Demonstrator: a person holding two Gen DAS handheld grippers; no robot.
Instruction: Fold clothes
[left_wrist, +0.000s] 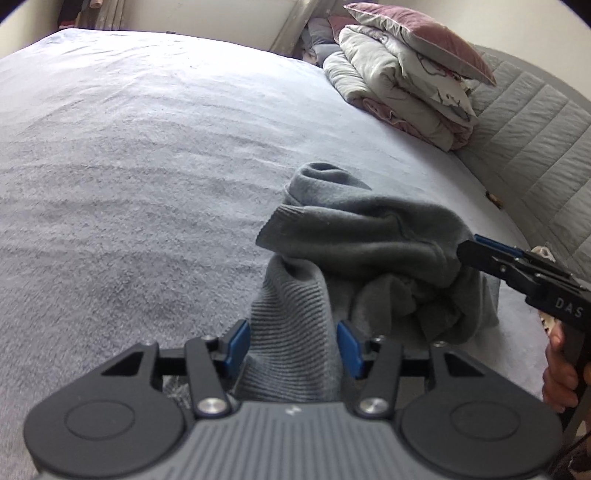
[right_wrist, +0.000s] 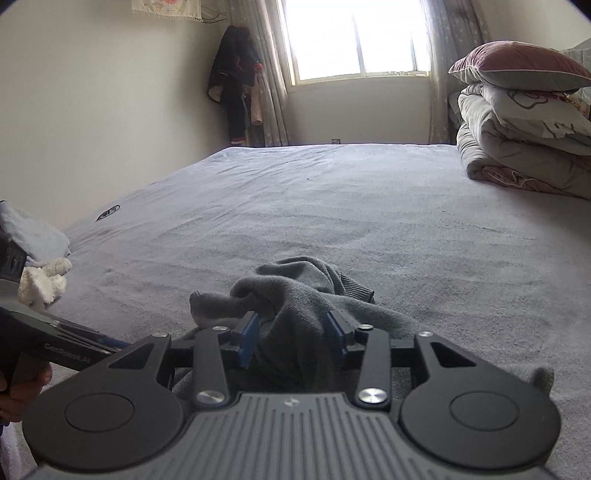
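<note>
A grey sweater (left_wrist: 369, 243) lies bunched on the bed, low and right of centre in the left wrist view. My left gripper (left_wrist: 293, 341) has its blue pads on either side of the ribbed hem (left_wrist: 291, 332), with cloth filling the gap. My right gripper (left_wrist: 476, 251) comes in from the right and bites into the sweater's right side. In the right wrist view the sweater (right_wrist: 306, 295) is heaped in front of my right gripper (right_wrist: 291, 332), with cloth bunched between the blue pads. The left gripper's body (right_wrist: 55, 343) shows at the lower left.
The bed (left_wrist: 147, 166) is covered by a pale lilac sheet. Folded duvets and a mauve pillow (left_wrist: 413, 74) are stacked at the head, by a quilted headboard (left_wrist: 528, 129). A white plush toy (right_wrist: 42, 282) and pale cloth lie at the bed's left edge. Clothes hang by the window (right_wrist: 236, 81).
</note>
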